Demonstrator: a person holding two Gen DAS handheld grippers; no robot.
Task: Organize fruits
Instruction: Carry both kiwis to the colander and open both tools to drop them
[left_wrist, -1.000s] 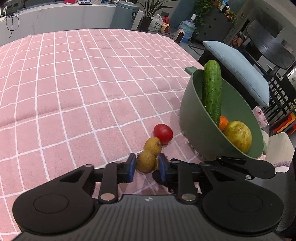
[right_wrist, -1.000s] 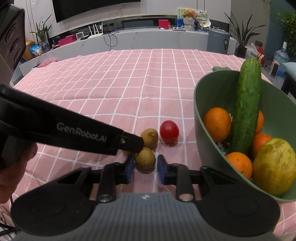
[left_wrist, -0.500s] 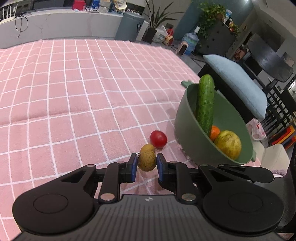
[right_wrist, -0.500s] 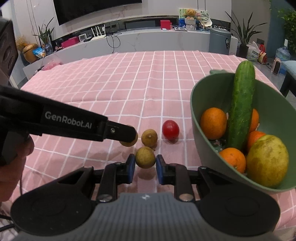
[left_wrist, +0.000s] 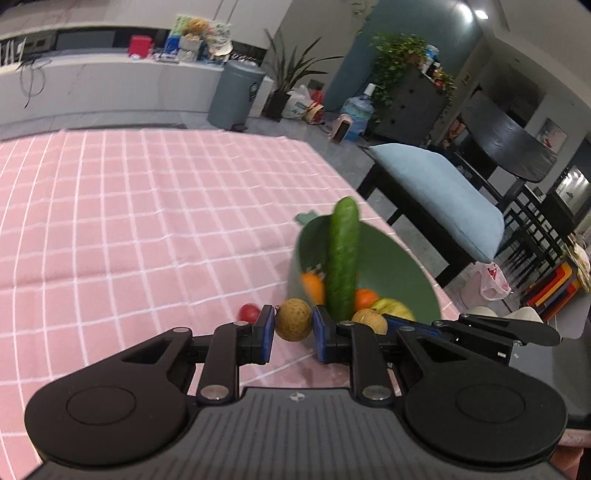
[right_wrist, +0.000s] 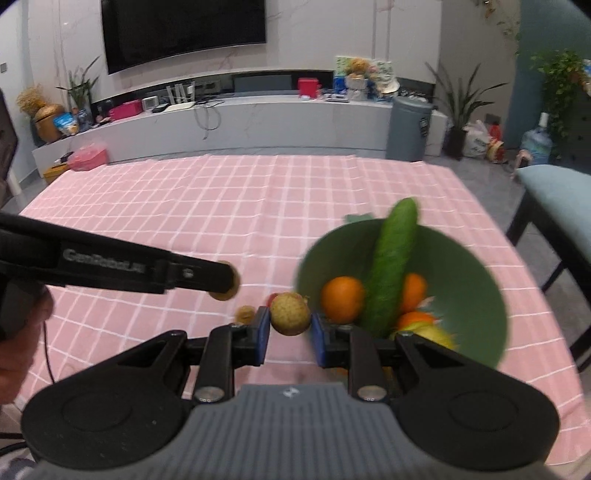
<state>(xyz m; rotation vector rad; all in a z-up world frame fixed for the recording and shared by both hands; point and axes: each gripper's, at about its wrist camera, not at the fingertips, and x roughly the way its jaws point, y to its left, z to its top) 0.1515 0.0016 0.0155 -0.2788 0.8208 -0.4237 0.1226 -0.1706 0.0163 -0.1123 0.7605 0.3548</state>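
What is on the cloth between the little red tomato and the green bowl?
Nothing lies there. In the left wrist view the tomato and bowl are apart, but the left hand-held gripper and its brown fruit partly hide the gap.

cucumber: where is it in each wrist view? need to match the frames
Left wrist: cucumber stands right of centre, leaning in the green bowl, just above this gripper's right finger.
Right wrist: cucumber is right of centre, tilted toward the upper right, between oranges in the bowl.
Shared landmark: grey bin beyond the table.
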